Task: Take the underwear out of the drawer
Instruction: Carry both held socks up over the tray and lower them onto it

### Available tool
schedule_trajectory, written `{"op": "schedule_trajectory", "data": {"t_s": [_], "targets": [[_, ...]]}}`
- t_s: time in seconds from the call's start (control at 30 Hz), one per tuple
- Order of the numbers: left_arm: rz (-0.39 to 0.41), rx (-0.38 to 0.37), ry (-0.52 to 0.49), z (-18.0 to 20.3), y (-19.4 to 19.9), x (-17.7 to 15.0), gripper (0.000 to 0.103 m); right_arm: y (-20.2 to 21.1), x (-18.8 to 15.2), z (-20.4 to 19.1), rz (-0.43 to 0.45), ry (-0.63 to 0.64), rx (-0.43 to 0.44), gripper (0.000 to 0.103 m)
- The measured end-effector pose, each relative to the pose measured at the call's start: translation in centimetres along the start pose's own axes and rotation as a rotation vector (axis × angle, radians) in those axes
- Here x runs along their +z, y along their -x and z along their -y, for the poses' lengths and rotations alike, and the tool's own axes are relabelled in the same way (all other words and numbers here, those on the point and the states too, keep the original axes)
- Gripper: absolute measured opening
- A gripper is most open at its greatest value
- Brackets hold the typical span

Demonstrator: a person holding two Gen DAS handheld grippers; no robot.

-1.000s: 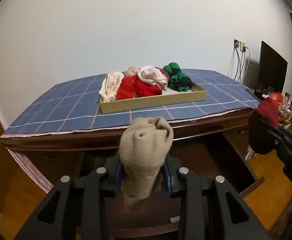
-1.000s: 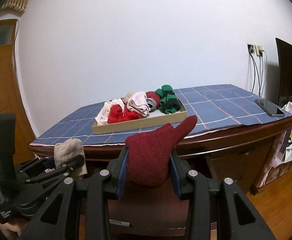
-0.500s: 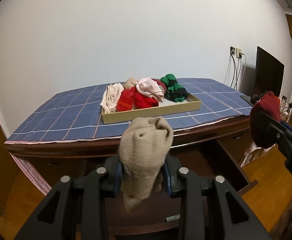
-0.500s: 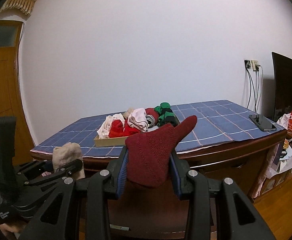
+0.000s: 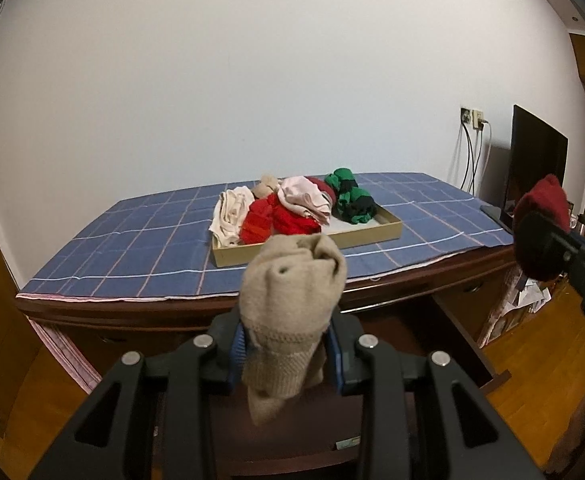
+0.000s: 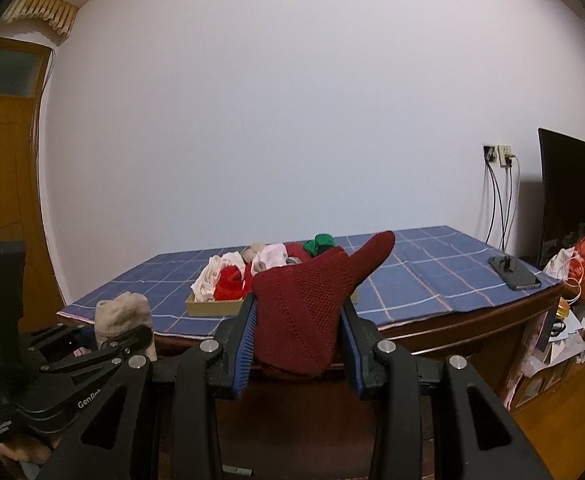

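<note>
Jaws of both grippers pinch knitted pieces, the left gripper [image 5: 288,350] a beige bundle [image 5: 292,304] and the right gripper [image 6: 298,354] a dark red one [image 6: 308,312], held above the open drawer [image 5: 464,344] (carry step); next, probably, each goes to the cardboard tray [image 5: 332,240] on the surface.

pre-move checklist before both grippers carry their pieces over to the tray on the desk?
1. Left gripper clamped on beige knit piece: ok.
2. Right gripper clamped on dark red knit piece: ok.
3. Both pieces held clear of the desk edge: ok.
4. Free space in cardboard tray: ok, bare patch at its right end.
5. Phone clear of the tray: ok.
6. Drawer emptied: cannot tell.
</note>
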State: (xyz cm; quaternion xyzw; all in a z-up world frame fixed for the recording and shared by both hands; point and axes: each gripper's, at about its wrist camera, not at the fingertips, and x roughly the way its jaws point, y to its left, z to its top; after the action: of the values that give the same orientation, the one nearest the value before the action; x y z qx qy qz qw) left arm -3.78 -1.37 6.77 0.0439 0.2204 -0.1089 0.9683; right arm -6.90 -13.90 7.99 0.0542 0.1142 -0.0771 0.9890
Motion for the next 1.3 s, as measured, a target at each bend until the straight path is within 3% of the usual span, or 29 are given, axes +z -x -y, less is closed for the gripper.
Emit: {"op": "schedule_trajectory", "data": {"t_s": [0.67,1.3], "targets": [[0.056,0.034,-0.010,-0.2,-0.5,2.5,0.032,-0.5,3.7,-1.2,0.087,0.046,-0.003,0.040],[-0.013,0.001,-0.006,0.0,-6.2,4.3,0.032,-6.2,4.1,-1.2,-0.002,0.000,0.008,0.040]]}}
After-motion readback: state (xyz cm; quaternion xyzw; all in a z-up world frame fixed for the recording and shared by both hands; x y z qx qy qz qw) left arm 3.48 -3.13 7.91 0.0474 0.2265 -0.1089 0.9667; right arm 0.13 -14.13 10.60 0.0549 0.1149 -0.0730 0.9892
